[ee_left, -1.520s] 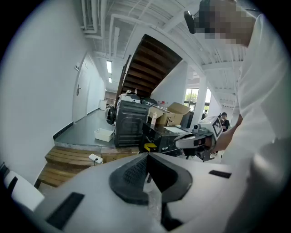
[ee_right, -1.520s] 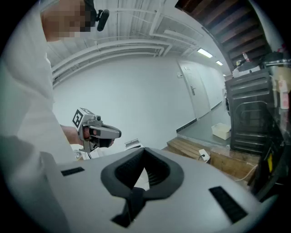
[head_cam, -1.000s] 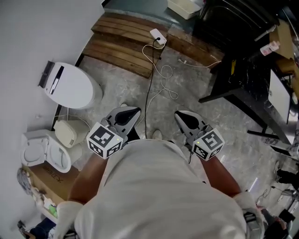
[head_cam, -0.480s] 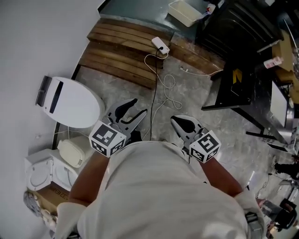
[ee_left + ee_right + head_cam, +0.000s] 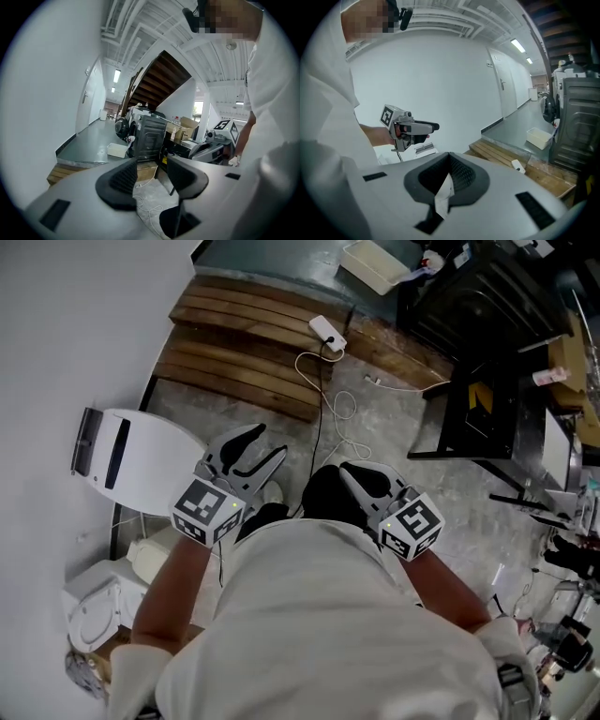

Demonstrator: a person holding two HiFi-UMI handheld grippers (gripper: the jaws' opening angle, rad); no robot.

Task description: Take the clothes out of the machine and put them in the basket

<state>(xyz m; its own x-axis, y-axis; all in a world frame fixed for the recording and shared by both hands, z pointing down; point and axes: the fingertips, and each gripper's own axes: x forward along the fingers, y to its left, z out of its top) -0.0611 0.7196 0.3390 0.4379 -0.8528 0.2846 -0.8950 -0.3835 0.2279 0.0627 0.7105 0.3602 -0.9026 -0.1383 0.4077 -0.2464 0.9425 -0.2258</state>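
No word, number or brand can be read anywhere. The marker cubes (image 5: 204, 512) on the left gripper (image 5: 265, 444) and the right gripper (image 5: 349, 469) carry only black-and-white square patterns, no letters. A yellow label (image 5: 479, 396) on the black machine (image 5: 487, 315) at the far right is too small to read.

The person wears a loose, off-white short-sleeved shirt (image 5: 319, 624), its sleeves ending above the elbows. Each hand carries a tool with a smooth light-grey shell. The left tongs (image 5: 265, 444) and right tongs (image 5: 349, 470) both taper to curved tips lined with black ribbed pads (image 5: 123, 178). Behind each pair sits a white cube printed with black square markers: the left cube (image 5: 206, 512) and the right cube (image 5: 412, 528). A small light glows at three o'clock on the left cube and at nine o'clock on the right. A thin dark cable (image 5: 399, 156) hangs from the left tool's handle.
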